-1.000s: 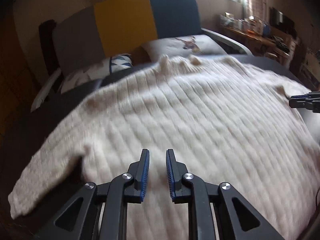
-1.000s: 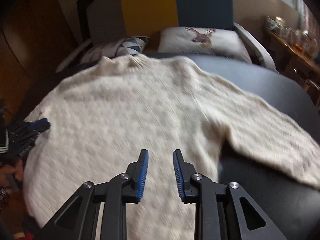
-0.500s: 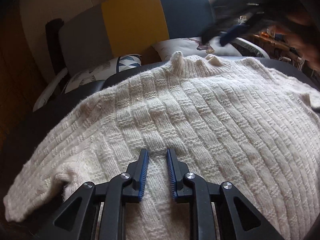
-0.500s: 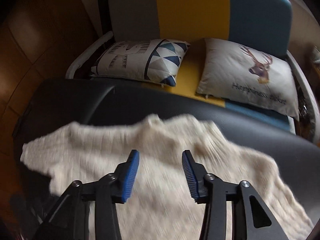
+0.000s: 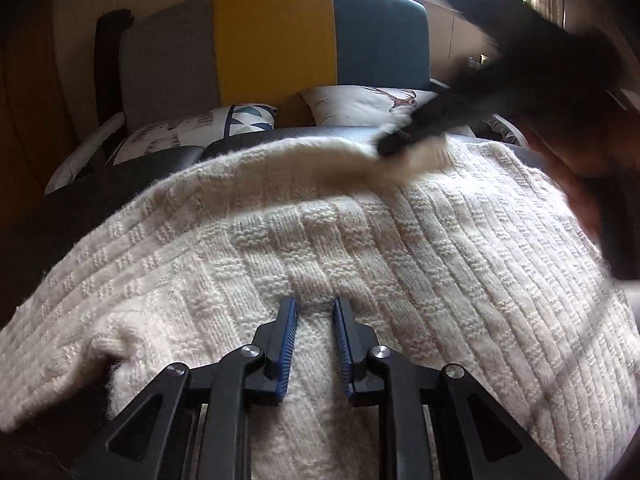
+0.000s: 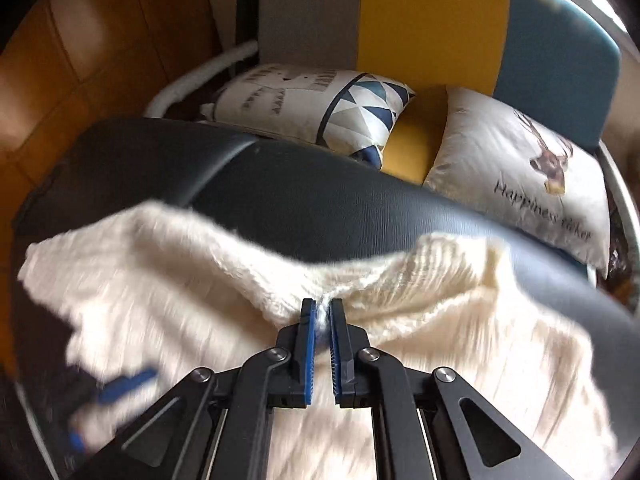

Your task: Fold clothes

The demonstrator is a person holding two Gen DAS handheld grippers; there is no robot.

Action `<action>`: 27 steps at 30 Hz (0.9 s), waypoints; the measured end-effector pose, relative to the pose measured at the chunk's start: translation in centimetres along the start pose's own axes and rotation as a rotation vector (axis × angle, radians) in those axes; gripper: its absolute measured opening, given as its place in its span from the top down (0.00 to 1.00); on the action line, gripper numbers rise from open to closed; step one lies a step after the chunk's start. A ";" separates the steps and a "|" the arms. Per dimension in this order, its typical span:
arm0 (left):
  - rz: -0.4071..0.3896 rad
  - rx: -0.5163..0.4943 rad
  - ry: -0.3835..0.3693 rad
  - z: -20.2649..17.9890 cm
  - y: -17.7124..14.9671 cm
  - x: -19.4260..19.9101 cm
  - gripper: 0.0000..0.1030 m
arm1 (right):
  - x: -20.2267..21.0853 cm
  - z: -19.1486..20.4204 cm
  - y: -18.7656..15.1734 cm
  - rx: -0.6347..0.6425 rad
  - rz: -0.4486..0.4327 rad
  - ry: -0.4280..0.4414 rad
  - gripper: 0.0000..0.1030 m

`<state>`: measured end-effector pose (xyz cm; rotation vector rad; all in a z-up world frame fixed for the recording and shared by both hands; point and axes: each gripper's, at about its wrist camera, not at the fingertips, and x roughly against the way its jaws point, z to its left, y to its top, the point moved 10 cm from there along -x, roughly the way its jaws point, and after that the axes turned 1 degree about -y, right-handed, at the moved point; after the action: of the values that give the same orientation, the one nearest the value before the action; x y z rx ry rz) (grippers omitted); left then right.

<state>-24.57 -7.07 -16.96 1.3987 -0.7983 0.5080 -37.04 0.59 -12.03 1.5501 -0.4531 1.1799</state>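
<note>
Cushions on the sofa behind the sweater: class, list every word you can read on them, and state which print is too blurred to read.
"Happiness" on the white deer-print cushion, in dark script under the deer; the second word is unclear, perhaps "taker".
White cushion with blue triangles: grey lettering, too blurred to read.
Cream knitted sweater, black padded surface and both claws: no text visible.

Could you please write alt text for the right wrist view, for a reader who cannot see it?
The right gripper is shut on the collar edge of a cream knit sweater spread over a black padded surface. Behind it, two printed cushions lean against a grey, yellow and blue sofa back.
</note>
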 end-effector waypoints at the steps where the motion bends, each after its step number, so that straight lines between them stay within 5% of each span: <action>1: -0.001 -0.002 0.003 0.0 0.0 0.0 0.82 | 0.0 -0.1 -1.1 -0.027 0.002 0.023 0.93; 7: -0.001 -0.001 0.002 -0.1 0.1 0.1 0.82 | -0.7 -1.2 -1.7 -0.167 -0.022 0.127 0.93; 11: -0.002 -0.006 0.010 -0.2 0.0 -0.1 0.82 | -1.9 -1.8 1.7 -0.252 -0.049 0.138 0.95; 16: -0.006 -0.013 0.020 -0.3 0.0 -0.2 0.82 | -2.4 -3.8 7.8 -0.326 -0.192 0.119 0.96; 20: -0.011 -0.015 0.023 -0.3 -0.1 -0.2 0.82 | -6.1 -4.8 7.4 -0.352 -0.066 0.091 0.95; 24: -0.011 -0.012 0.019 -0.3 -0.1 -0.3 0.82 | -1.4 -6.8 6.8 -0.390 -0.197 0.100 0.70; 27: -0.011 -0.020 0.029 -0.4 -0.1 -0.3 0.82 | 1.5 -7.9 5.5 -0.359 -0.237 0.069 0.68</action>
<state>-24.63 -6.69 -17.27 1.3739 -0.7702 0.5092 -44.20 6.19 -8.52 1.2117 -0.3985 0.9096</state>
